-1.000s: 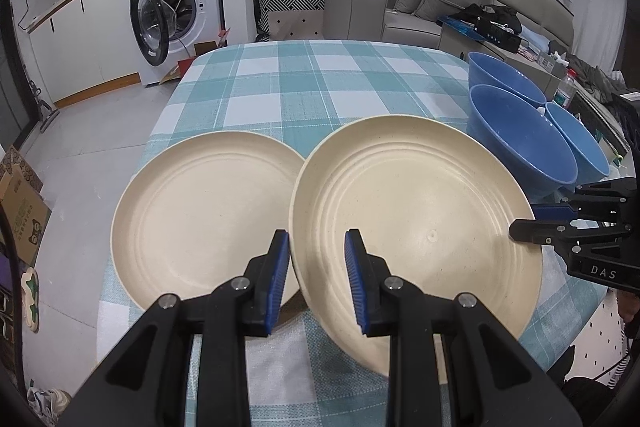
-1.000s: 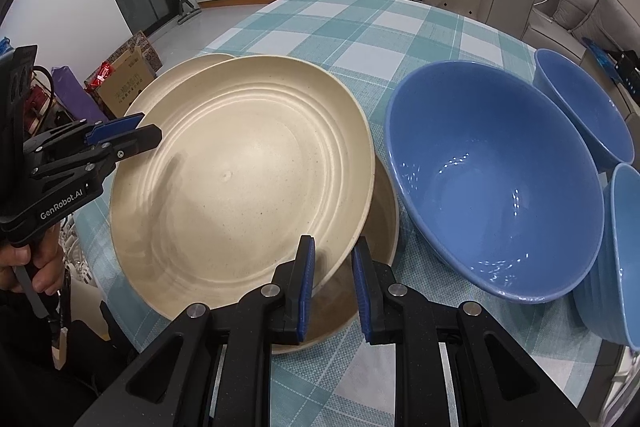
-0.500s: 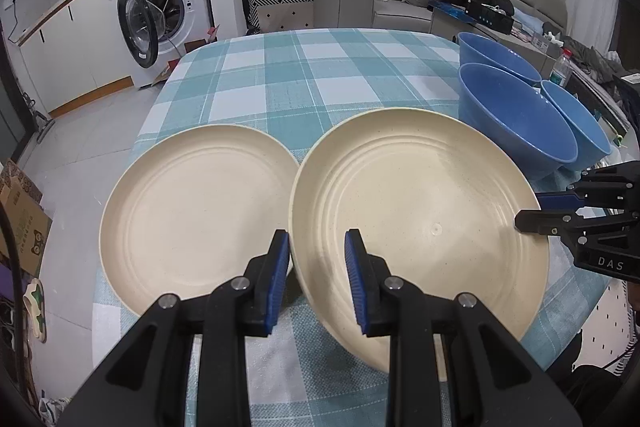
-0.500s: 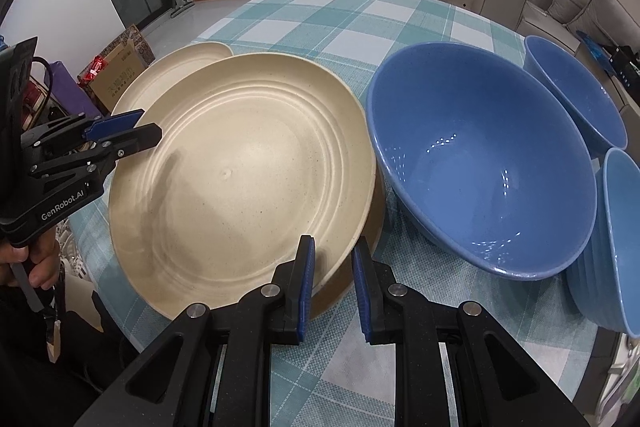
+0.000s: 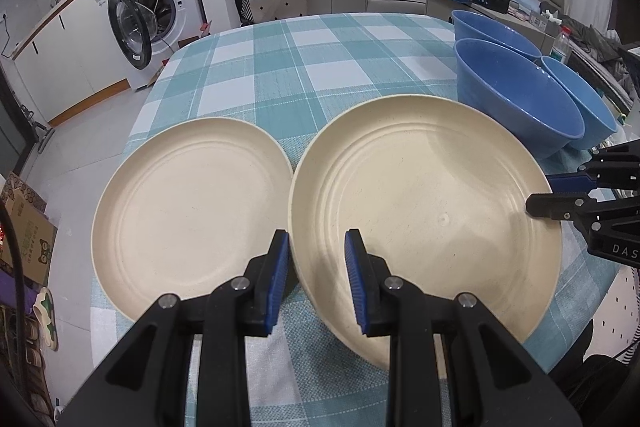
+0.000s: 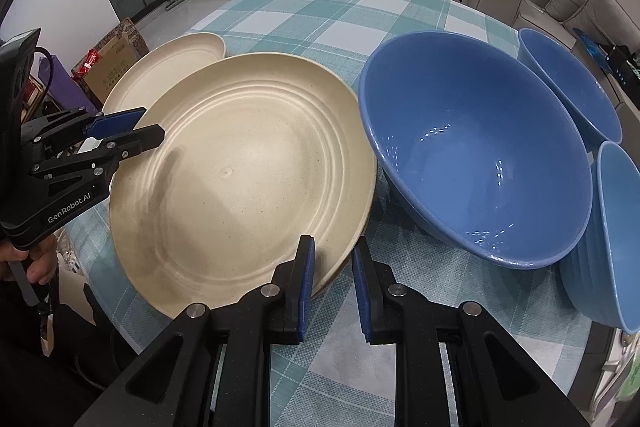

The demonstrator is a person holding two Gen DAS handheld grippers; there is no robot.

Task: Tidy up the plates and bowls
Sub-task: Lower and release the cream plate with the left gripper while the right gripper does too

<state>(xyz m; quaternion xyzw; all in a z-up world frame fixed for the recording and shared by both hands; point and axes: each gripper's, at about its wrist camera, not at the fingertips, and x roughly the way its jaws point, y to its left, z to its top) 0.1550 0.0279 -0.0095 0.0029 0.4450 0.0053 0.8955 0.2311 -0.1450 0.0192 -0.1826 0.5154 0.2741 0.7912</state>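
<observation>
- The held plate (image 5: 424,211) is gripped at two opposite rims: the left gripper (image 5: 316,267) has its fingers narrowed onto the near-left rim, and the right gripper (image 6: 332,275) has its fingers narrowed onto the other rim.
- Compared with a second ago, the plate is seen carried away from the big bowl (image 6: 472,147); a strip of checked cloth is now exposed between them in the left view.
- A brown rim, seen under the plate earlier in the right view, is now almost wholly hidden.
- The plate is held tilted over the near edge of the surface (image 5: 304,67), just beside the second plate (image 5: 188,207) at the near-left part.
- The move is judged as a step toward stacking the plates; the stacking is not yet done.
- Three blue bowls are kept along the right edge, unsorted.
- "GenRobot.AI" is read on the left gripper body in the right view; "DAS" is read on the right gripper in the left view. Other labels are too small to read.
</observation>
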